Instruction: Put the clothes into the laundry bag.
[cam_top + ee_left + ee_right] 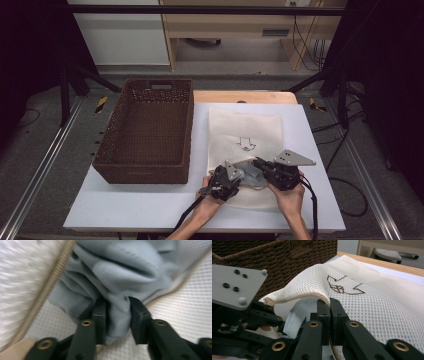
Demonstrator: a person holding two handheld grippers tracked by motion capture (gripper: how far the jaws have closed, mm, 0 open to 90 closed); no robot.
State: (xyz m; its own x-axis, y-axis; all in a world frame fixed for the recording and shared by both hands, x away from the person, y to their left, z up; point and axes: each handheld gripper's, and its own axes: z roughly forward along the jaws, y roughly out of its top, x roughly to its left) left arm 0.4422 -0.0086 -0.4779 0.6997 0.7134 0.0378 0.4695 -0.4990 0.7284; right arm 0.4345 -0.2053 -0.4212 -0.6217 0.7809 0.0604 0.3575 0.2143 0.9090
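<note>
A white mesh laundry bag [245, 130] with a brown printed mark lies flat on the white table top. A grey-blue cloth [252, 175] sits at the bag's near opening. In the left gripper view that cloth [120, 270] bunches under the bag's zipper edge [50, 285], and my left gripper [118, 307] is shut on a fold of it. My right gripper [329, 305] is shut on the bag's zipper rim and holds the mesh [374, 297] lifted above the cloth [298, 312]. Both grippers [240, 176] [258, 163] meet at the bag's mouth.
A dark brown woven basket [140, 172] stands on the left half of the table, close beside the bag. Its wall [274, 262] rises just behind the left gripper's grey plate [237, 287]. A wooden table edge [245, 96] runs along the back.
</note>
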